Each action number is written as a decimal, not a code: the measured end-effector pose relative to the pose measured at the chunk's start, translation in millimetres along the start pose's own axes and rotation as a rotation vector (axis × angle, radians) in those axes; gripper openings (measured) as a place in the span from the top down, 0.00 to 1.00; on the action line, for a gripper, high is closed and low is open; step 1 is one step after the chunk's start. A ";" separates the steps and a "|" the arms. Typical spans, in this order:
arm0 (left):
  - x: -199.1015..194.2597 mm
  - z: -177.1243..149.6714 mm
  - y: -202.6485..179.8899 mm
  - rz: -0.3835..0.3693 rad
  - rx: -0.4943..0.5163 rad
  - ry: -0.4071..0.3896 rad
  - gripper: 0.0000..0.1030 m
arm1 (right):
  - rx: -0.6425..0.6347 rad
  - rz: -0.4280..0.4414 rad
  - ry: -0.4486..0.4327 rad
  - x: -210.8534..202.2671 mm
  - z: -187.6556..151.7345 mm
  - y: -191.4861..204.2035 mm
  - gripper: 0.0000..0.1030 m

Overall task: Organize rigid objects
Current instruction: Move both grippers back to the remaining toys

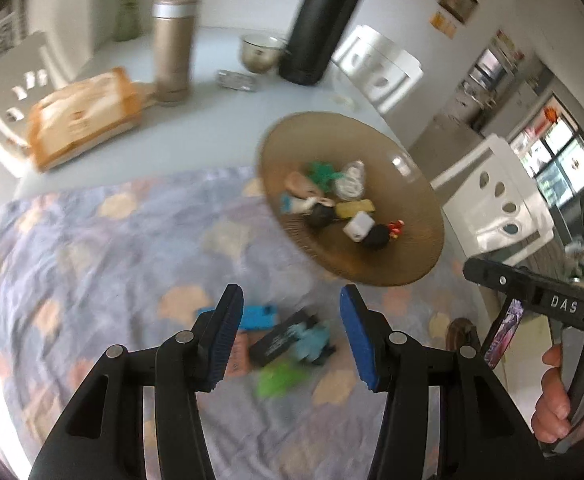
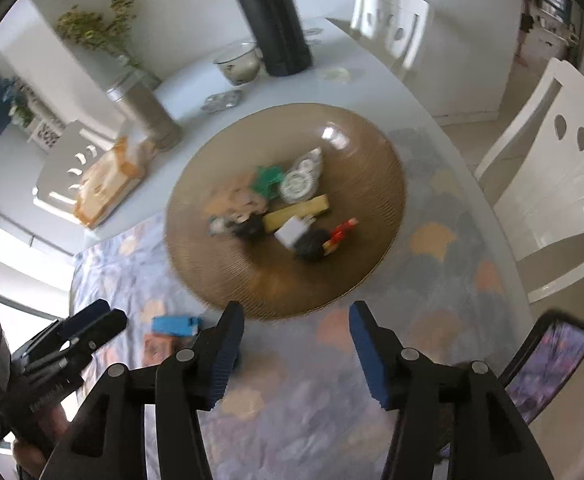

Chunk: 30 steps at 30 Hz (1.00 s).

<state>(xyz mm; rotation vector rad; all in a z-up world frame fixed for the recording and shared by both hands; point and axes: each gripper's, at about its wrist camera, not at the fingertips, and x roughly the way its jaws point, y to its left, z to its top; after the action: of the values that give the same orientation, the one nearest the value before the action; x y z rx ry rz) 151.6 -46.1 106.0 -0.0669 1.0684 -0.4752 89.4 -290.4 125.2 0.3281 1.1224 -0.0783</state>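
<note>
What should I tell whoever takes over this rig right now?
Left gripper: open, empty, above the leftover pile on the floral cloth.
Right gripper: open, empty, near the round brown ribbed plate.
Done: several small items already lie in that plate, including a white cube and a yellow block.
Left: blue flat case, black box, light-blue toy, green piece remain on the cloth.

brown ribbed bowl (image 2: 228, 280) on lilac cloth (image 1: 104, 264) with peach patches.
</note>
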 end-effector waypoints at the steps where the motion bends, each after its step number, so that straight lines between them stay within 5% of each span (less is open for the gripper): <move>1: -6.9 -3.3 5.5 0.007 -0.007 -0.010 0.53 | -0.010 0.004 -0.003 -2.1 -4.3 6.2 0.48; 9: -39.0 -37.8 61.2 0.075 -0.088 -0.014 0.53 | -0.066 0.047 0.028 3.4 -37.0 45.3 0.47; 20: 27.4 -76.8 71.5 0.012 -0.092 0.212 0.53 | -0.083 0.066 0.194 63.7 -77.1 63.5 0.47; 24: 56.9 -72.5 57.8 0.049 -0.046 0.232 0.53 | -0.085 0.103 0.269 91.6 -91.2 64.8 0.47; 28: 77.9 -63.8 50.1 0.037 -0.054 0.246 0.53 | -0.112 0.113 0.241 100.6 -92.7 66.3 0.47; 30: 83.8 -59.4 46.4 0.038 -0.052 0.246 0.41 | -0.129 0.115 0.233 107.4 -90.7 67.6 0.47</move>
<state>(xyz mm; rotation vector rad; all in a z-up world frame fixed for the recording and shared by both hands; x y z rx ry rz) 149.5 -28.2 -5.3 -0.0339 1.3212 -0.4283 72.5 -188.3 8.5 0.2907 1.3301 0.1362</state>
